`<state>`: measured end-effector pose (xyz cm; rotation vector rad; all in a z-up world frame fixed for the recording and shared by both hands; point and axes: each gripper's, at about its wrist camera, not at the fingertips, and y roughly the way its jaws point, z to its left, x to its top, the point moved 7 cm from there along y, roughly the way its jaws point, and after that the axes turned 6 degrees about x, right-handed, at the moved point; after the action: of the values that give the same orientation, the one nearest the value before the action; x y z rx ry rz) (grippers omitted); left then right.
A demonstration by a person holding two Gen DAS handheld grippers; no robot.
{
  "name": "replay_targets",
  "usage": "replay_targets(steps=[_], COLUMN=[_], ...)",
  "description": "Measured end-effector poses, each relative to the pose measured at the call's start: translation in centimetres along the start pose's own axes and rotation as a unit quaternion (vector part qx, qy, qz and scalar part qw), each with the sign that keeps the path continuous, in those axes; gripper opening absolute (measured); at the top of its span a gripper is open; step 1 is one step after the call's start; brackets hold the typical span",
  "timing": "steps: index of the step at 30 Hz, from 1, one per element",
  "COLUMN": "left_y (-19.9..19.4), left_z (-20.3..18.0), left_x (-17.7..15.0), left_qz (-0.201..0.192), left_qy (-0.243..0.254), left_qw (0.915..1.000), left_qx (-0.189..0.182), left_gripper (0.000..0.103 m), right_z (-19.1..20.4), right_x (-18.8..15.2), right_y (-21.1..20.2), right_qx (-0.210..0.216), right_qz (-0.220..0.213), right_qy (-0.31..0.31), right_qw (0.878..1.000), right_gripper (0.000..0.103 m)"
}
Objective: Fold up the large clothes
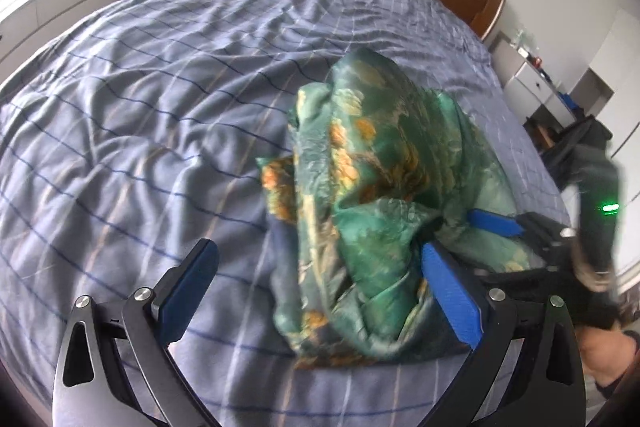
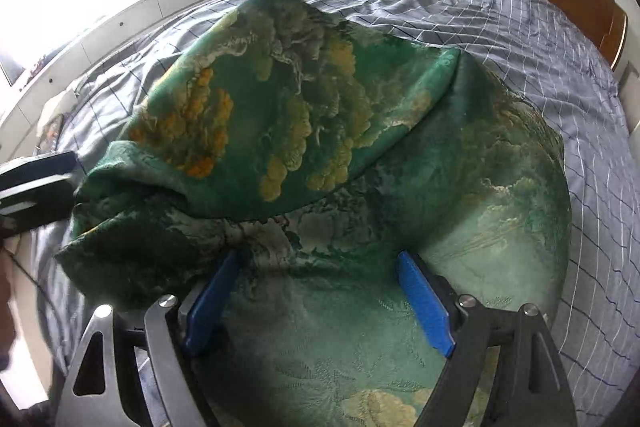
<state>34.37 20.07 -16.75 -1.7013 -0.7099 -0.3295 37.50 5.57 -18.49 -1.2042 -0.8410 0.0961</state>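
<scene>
A green satin garment (image 1: 380,187), printed with orange and gold blooms, lies crumpled in a loose, rumpled heap on the bed (image 1: 140,107), bunched toward the bed's four o'clock side, its folds piled unevenly, none yet flattened.

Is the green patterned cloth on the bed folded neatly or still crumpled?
Crumpled: the green patterned cloth lies bunched in an uneven heap on the blue checked bedsheet.
</scene>
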Motion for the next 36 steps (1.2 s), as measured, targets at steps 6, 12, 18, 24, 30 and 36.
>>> replay_targets(steps=[6,12,18,24,30,36], left_y=[1.5,2.3,2.5,2.3,1.8,-0.8], left_z=[0.8,1.3,0.9,1.0,0.6,0.6], left_x=[0.1,-0.7,-0.8,-1.0,-0.8,-0.7], left_qz=[0.013,0.03,0.029,0.027,0.009,-0.011], left_qy=[-0.021,-0.02,-0.008,0.002,0.014,0.026], left_qw=[0.9997,0.9993,0.9994,0.9995,0.9995,0.9993], left_qx=[0.0,0.0,0.016,0.013,0.027,0.024], left_gripper=[0.102,0.102,0.102,0.102,0.102,0.101], right_z=[-3.6,-10.2,-12.1,-10.3,-7.0,-4.7], right_x=[3.4,8.4,6.9,6.6,-0.7,-8.0], right_y=[-5.6,-3.0,4.8,-0.6,-9.1,-7.4], right_qx=[0.025,0.009,0.006,0.016,0.025,0.009], right_qz=[-0.053,-0.051,0.059,0.009,-0.052,-0.023], right_qy=[0.035,0.136,0.183,0.157,0.115,0.116], right_qw=[0.998,0.989,0.981,0.987,0.992,0.993], right_gripper=[0.084,0.084,0.085,0.085,0.085,0.085])
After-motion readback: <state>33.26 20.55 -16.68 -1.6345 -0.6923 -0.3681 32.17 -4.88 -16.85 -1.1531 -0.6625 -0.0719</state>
